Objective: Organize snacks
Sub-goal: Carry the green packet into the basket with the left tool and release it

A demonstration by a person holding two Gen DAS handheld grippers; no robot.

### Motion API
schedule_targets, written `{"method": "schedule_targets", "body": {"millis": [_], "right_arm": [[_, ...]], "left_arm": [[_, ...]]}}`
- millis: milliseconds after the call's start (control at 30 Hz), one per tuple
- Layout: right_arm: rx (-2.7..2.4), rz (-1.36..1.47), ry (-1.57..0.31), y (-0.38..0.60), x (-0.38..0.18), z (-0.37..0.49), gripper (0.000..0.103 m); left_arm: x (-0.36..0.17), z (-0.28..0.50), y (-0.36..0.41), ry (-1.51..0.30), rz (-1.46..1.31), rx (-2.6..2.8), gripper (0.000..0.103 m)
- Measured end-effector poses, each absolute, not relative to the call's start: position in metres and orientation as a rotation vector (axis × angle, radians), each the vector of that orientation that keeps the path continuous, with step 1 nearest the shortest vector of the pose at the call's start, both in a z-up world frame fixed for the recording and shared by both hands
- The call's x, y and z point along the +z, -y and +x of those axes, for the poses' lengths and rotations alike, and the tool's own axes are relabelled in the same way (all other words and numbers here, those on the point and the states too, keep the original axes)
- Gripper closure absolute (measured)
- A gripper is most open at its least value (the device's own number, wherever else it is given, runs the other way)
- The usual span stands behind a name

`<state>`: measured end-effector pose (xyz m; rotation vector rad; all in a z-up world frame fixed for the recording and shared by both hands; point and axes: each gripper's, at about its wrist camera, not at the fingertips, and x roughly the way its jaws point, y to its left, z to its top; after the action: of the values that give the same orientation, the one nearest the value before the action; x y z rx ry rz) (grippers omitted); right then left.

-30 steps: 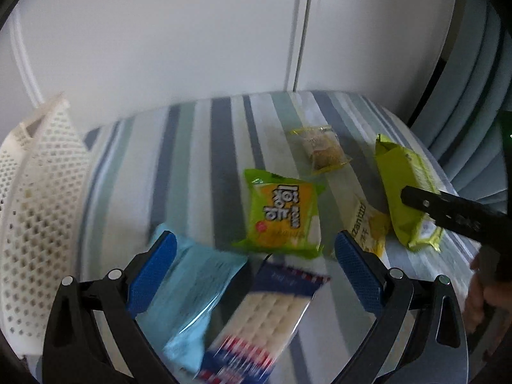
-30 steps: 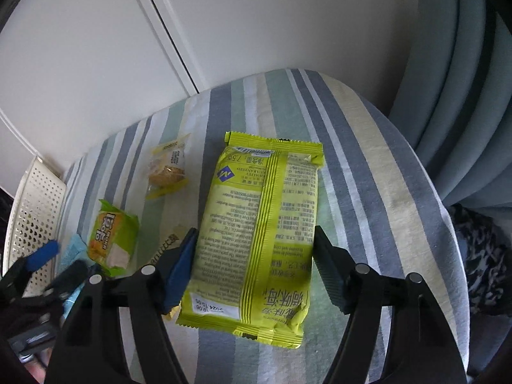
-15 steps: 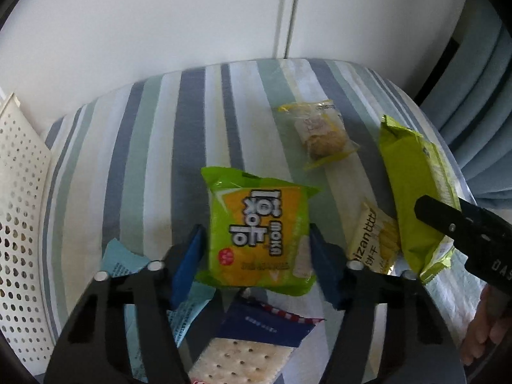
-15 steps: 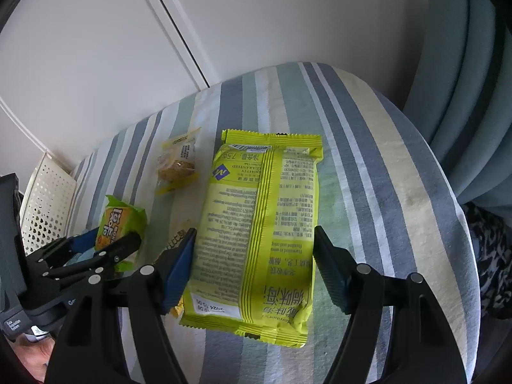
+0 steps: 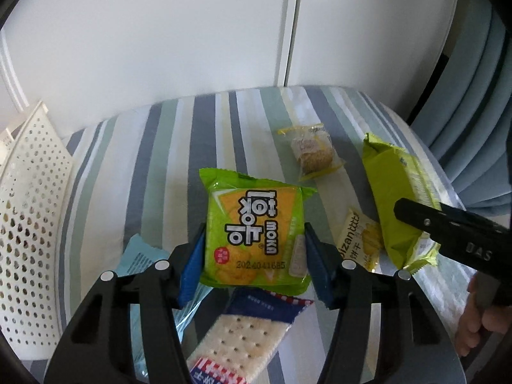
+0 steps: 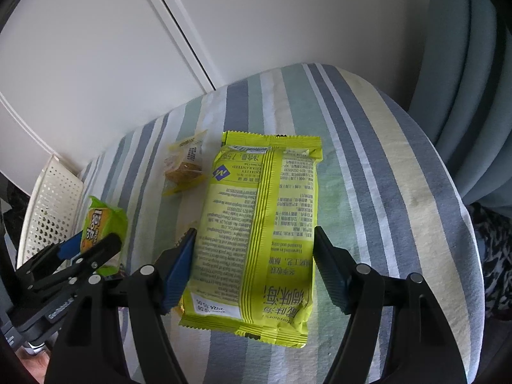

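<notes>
Left gripper [image 5: 252,256]: clamped on green snack pack [image 5: 252,233]
Right gripper [image 6: 252,272]: spread around yellow packet [image 6: 256,233], contact unclear
Basket [image 5: 28,224]: far left, apparently empty; all snacks left to sort

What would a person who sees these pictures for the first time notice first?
First, the two bright packets framed by blue gripper pads: the left gripper closes around a square green MOKA snack in the middle of the striped cloth, while the right gripper straddles a long yellow-green packet lying printed back up. Next, the white perforated basket at the cloth's left edge.
</notes>
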<state>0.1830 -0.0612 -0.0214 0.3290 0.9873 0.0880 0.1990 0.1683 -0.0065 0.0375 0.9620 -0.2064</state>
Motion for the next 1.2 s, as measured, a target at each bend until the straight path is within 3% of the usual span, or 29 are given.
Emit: {"method": "schedule_targets", "body": {"millis": [667,1200], "right_arm": [[0.142,0.362,-0.932,0.064,-0.013,0.175,0.034],[0.143,0.354,-0.949,0.062,-0.015,0.179,0.034]], "left_arm": [[0.083,0.132,-0.272,-0.738,-0.006,0.028,0.044],[0.096,0.113,-0.344,-0.672,0.031,0.274,0.044]]}}
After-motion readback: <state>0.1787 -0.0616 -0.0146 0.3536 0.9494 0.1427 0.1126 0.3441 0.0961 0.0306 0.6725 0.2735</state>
